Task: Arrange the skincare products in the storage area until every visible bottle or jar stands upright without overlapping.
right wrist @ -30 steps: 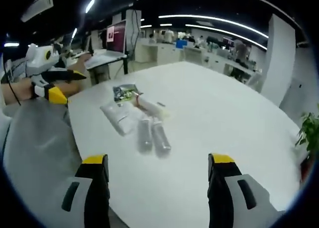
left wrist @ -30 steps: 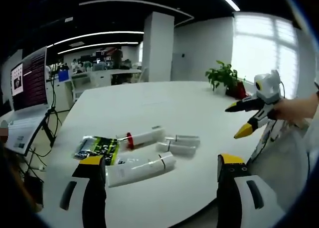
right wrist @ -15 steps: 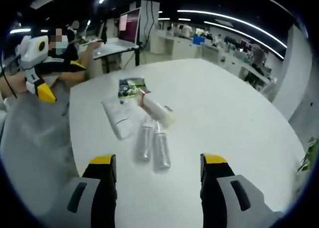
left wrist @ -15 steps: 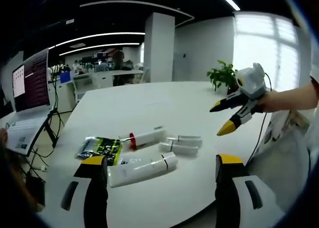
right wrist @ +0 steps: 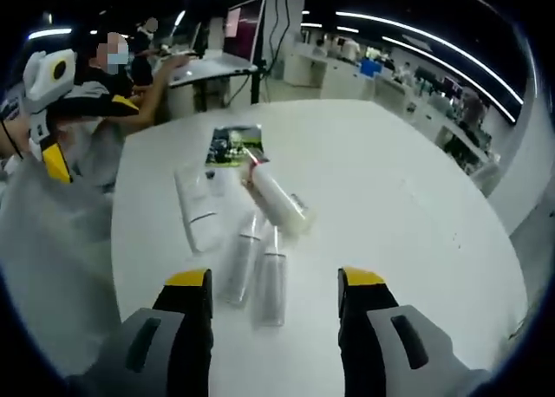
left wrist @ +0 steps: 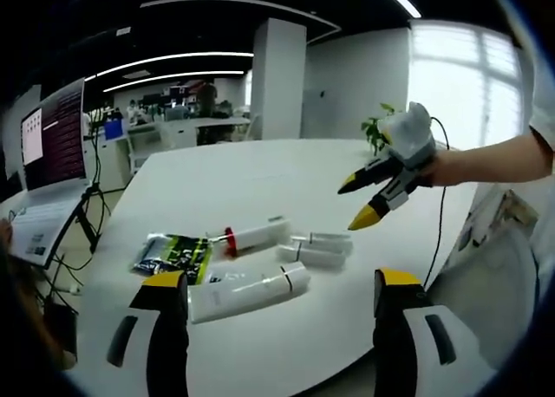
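hovering right gripper (right wrist: 273, 280), jaws wide, empty, you faced two small clear bottles (right wrist: 257, 267) lying near table (right wrist: 390, 198) edge; looked light, slippery — grip mid-body.

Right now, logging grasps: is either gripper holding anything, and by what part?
Nothing is held. The left gripper and right gripper are both open; the tubes lie untouched.

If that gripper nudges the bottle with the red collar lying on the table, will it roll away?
Probably. The bottle with the red collar looks cylindrical and lies on its side on the smooth white table, so a sideways nudge should roll it. Two small clear bottles lie close by and might stop it.
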A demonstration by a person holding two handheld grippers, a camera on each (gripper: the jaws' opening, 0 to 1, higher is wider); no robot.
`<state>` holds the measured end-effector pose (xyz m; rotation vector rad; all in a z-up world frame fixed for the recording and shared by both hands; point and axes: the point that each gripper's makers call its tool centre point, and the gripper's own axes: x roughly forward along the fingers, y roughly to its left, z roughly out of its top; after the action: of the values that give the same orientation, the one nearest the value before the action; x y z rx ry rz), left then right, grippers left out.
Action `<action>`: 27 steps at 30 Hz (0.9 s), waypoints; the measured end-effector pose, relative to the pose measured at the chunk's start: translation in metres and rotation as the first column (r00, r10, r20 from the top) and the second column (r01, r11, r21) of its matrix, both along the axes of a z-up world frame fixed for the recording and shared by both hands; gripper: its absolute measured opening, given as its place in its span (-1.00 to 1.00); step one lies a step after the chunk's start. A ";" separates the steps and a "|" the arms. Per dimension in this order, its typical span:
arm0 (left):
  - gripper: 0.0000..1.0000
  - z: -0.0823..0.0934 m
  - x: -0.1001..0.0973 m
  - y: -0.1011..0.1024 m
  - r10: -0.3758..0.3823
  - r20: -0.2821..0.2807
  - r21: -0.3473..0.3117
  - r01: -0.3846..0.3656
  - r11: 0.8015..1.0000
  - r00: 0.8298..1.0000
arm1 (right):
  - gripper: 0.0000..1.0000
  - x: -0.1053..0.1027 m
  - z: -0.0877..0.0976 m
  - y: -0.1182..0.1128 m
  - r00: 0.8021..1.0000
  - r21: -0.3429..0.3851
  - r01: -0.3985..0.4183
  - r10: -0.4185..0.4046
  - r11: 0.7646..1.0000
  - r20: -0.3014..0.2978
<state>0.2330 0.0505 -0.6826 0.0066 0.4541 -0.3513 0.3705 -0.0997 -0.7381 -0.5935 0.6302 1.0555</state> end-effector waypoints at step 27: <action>0.57 -0.001 -0.001 0.001 0.007 -0.010 0.018 -0.007 1.000 1.000 | -0.01 0.035 -0.040 0.099 0.956 -0.152 -0.291 0.291 0.944 -0.024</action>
<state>0.2324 0.0515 -0.6840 0.0207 0.4672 -0.3404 0.4055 -0.0010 -0.7782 -0.8405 0.6410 1.2908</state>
